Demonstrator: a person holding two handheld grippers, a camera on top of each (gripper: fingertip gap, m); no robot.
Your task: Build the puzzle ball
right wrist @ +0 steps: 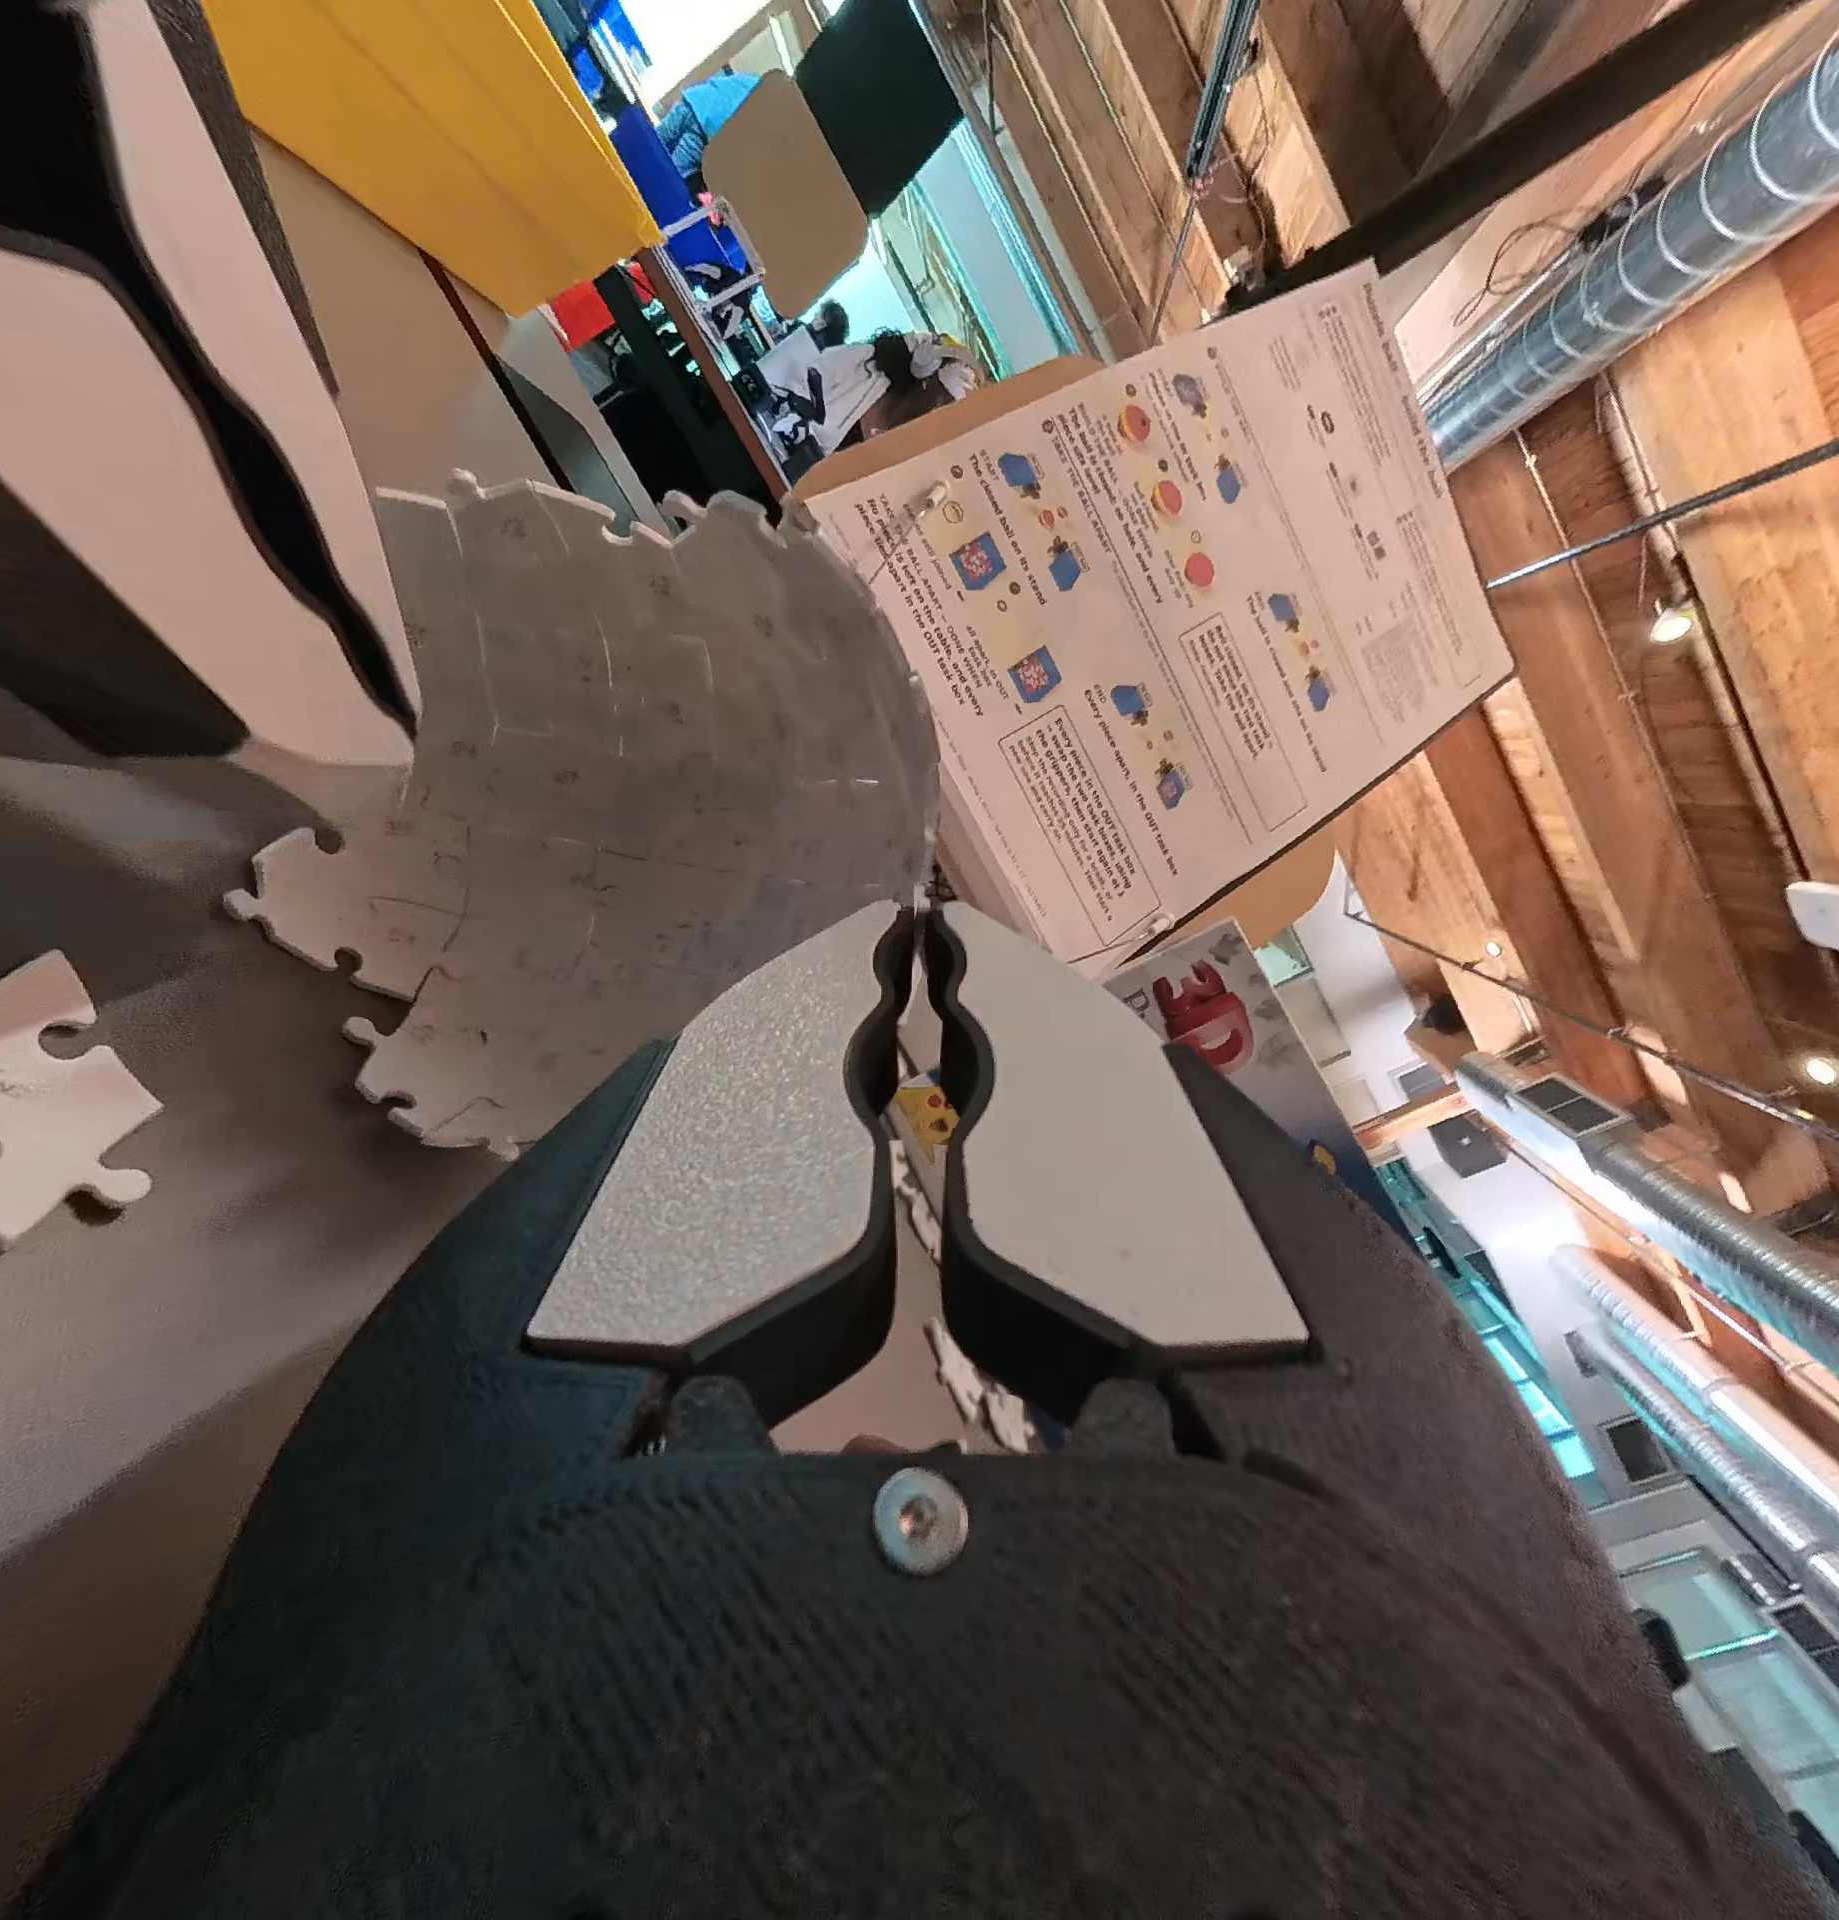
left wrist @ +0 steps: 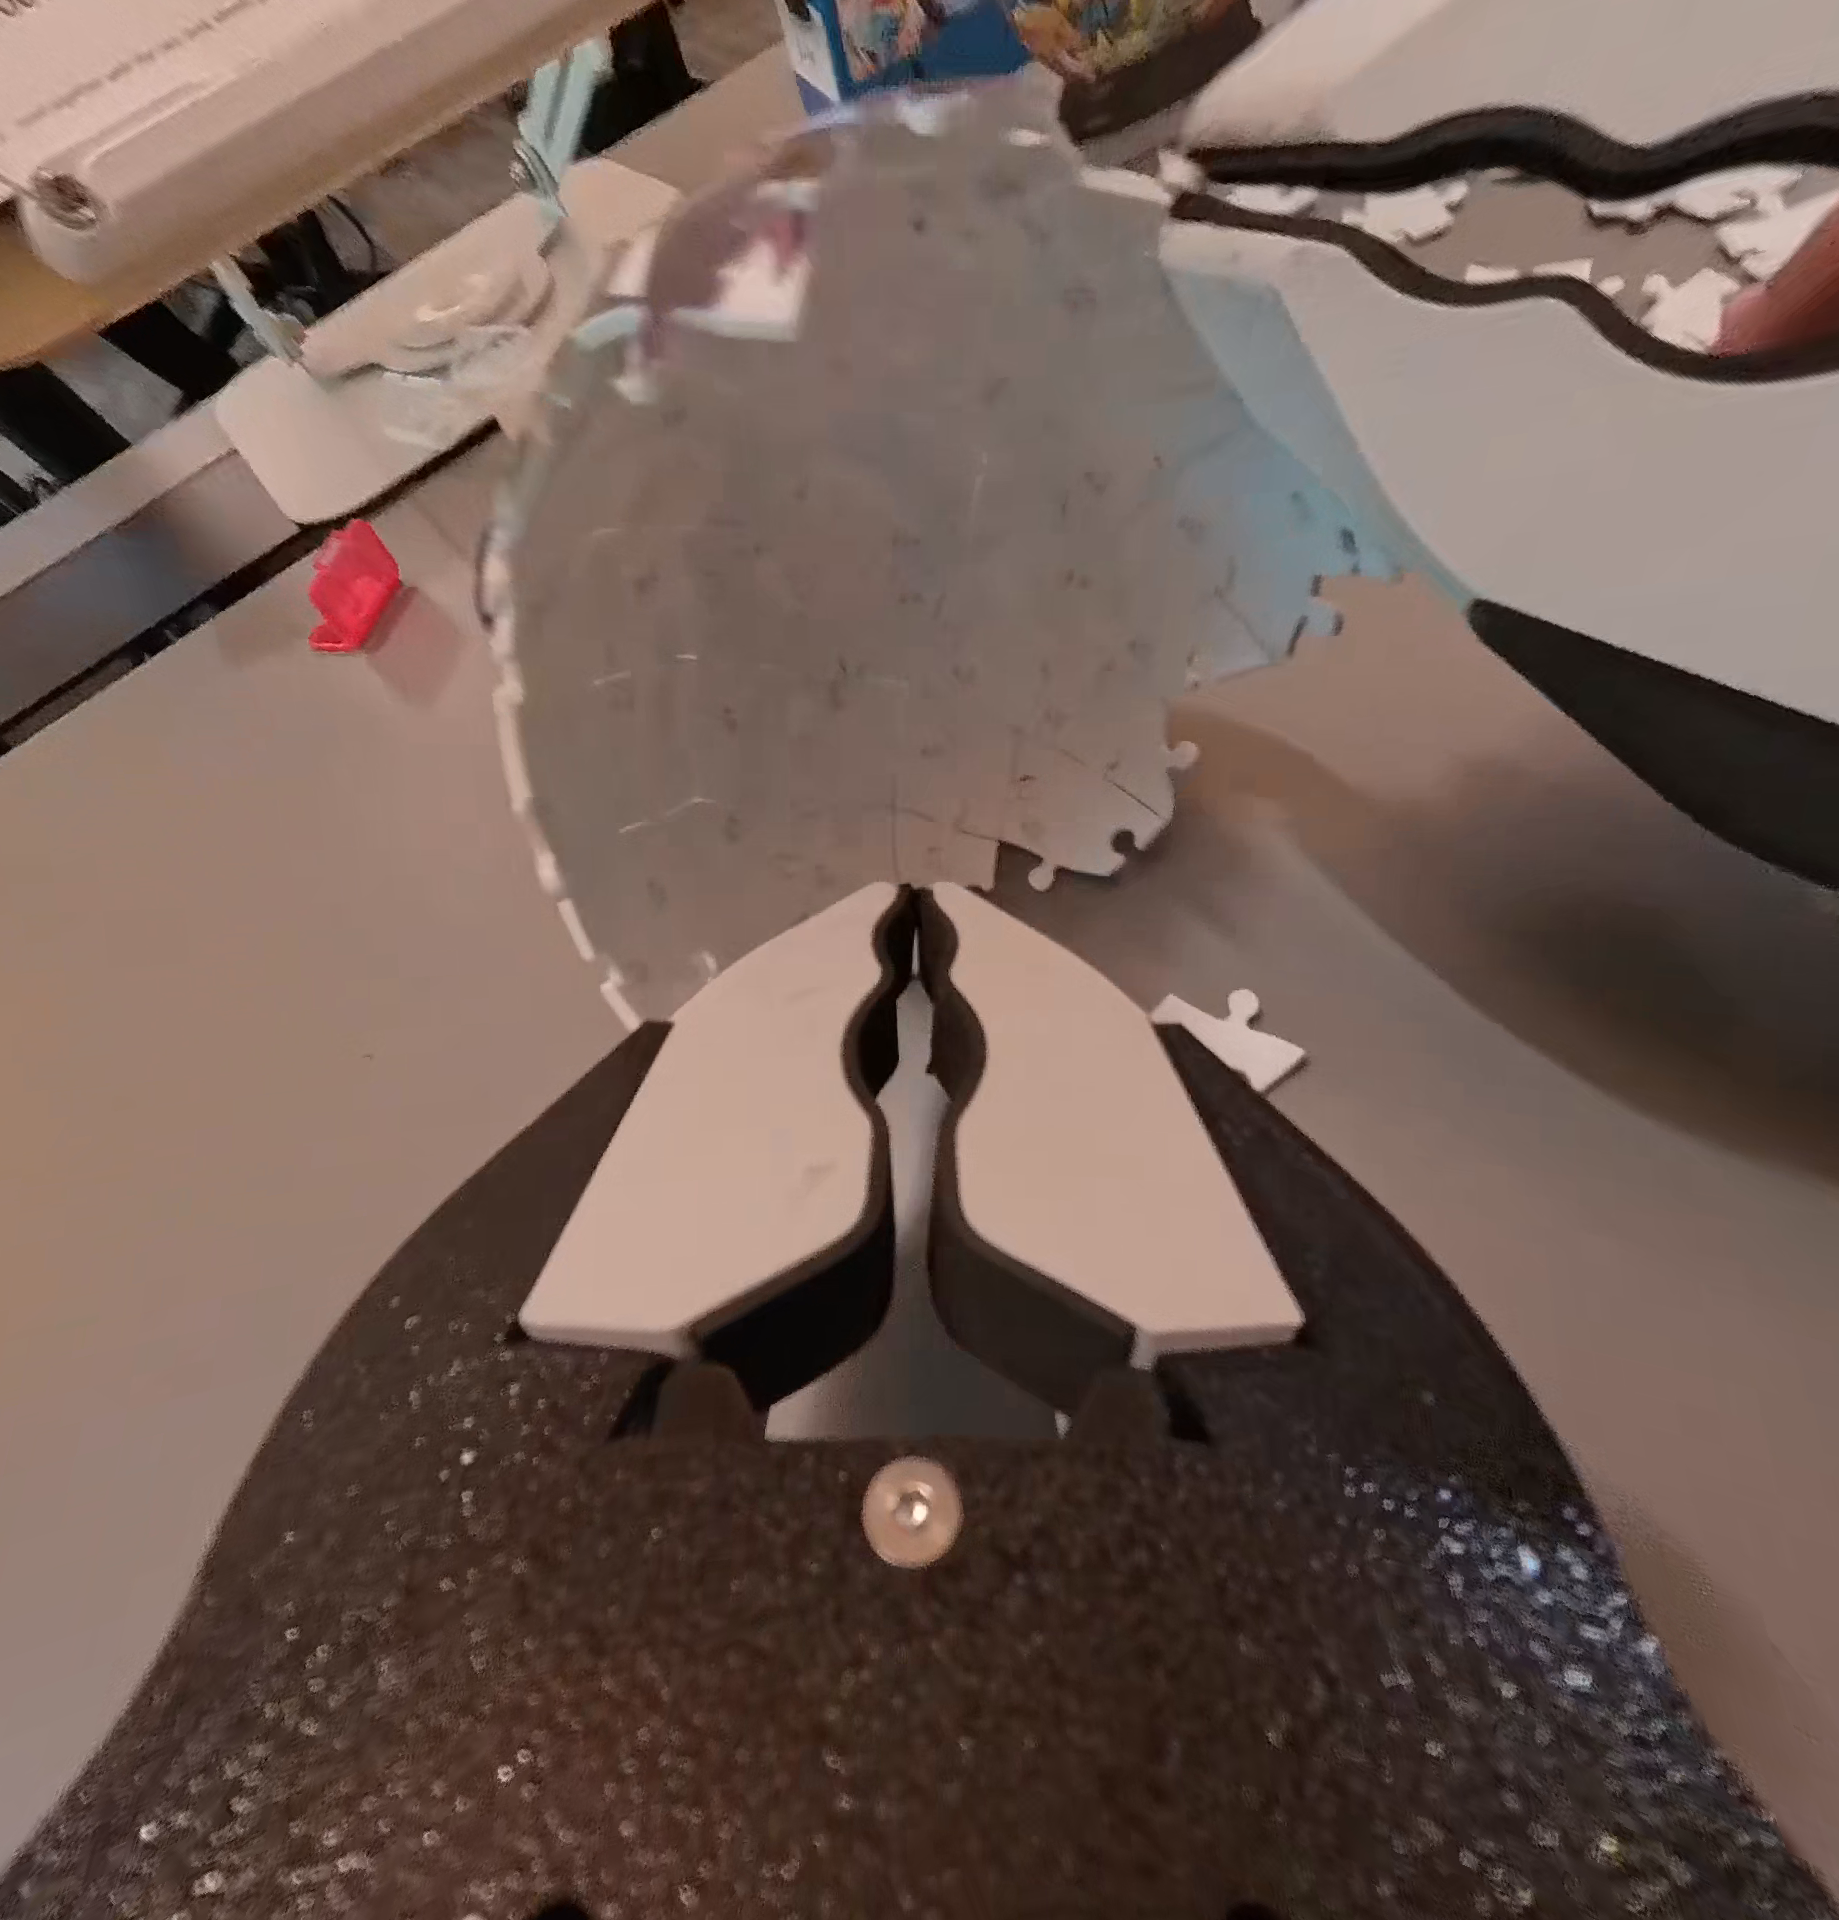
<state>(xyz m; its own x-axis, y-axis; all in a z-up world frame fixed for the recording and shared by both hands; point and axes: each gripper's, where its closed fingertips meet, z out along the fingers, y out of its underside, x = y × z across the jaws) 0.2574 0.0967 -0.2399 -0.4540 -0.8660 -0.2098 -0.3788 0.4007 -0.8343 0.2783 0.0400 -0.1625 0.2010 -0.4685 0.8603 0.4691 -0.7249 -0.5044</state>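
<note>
A partly built puzzle ball (left wrist: 842, 571) stands as a curved grey shell with its hollow inner side facing me; it also shows in the right wrist view (right wrist: 666, 748). My left gripper (left wrist: 913, 899) is shut, its tips pinching the shell's lower edge. In the right wrist view it comes in from the upper left (right wrist: 375, 675) and meets the shell's rim. My right gripper (right wrist: 920, 912) is shut on the shell's opposite rim; its black tip shows in the left wrist view (left wrist: 1486, 623). The shell is held between both grippers just above the grey table (left wrist: 219, 1039).
A loose white puzzle piece (left wrist: 1232, 1039) lies on the table by my left gripper; it also shows in the right wrist view (right wrist: 32, 1101). More loose pieces (left wrist: 1673, 249) lie far right. A red clip (left wrist: 354, 597), a clear stand (left wrist: 458, 322) and the puzzle box (left wrist: 925, 42) sit behind. The left gripper's tips are roughly 10 cm from the right gripper's. The left tips stand about 25 cm off the red clip (left wrist: 354, 597).
</note>
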